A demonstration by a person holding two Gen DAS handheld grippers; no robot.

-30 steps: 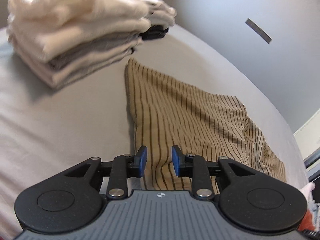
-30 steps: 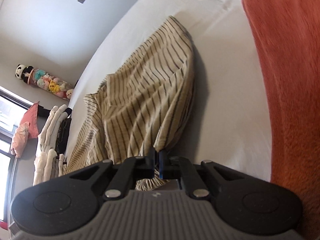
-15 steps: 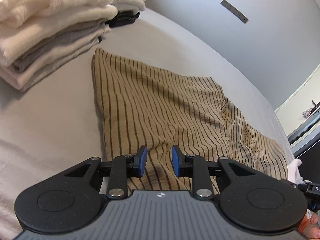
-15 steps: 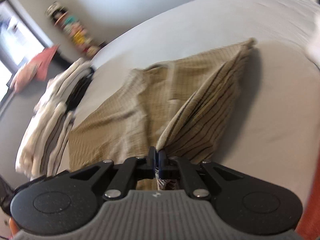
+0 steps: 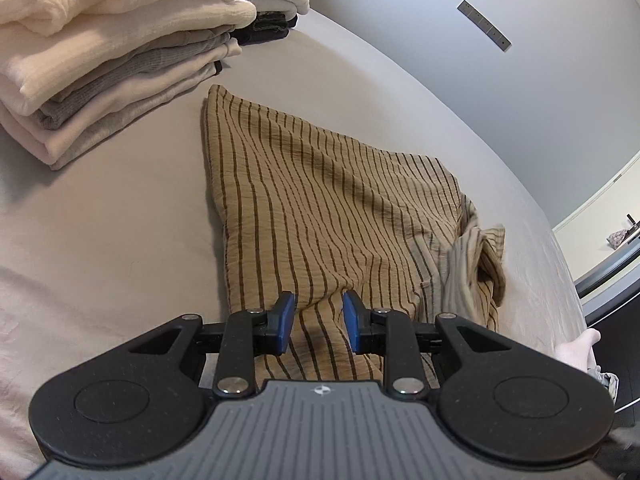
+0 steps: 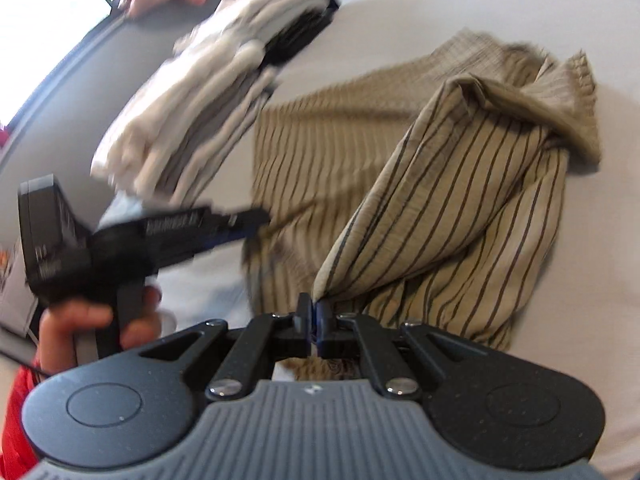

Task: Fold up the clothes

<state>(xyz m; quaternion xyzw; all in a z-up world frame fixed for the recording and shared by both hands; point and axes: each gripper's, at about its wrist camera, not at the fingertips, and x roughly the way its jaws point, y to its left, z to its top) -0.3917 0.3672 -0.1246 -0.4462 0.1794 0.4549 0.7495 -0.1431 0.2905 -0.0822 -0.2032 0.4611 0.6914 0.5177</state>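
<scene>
Bed (image 5: 100,220): right tool (image 6: 314,312) pinches striped shirt (image 5: 320,208) corner; left tool (image 5: 319,322) unclenched, low.

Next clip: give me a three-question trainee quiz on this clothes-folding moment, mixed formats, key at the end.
1. True or false: the right tool is shut on a corner of the striped garment.
2. Multiple choice: the left tool is A) shut on the garment, B) open over the garment, C) gripping the folded stack.
3. Fill in: the part of the garment held by the right tool is drawn across, ____ the flat part lying on the bed.

Key: 1 true; 2 B; 3 over.
</scene>
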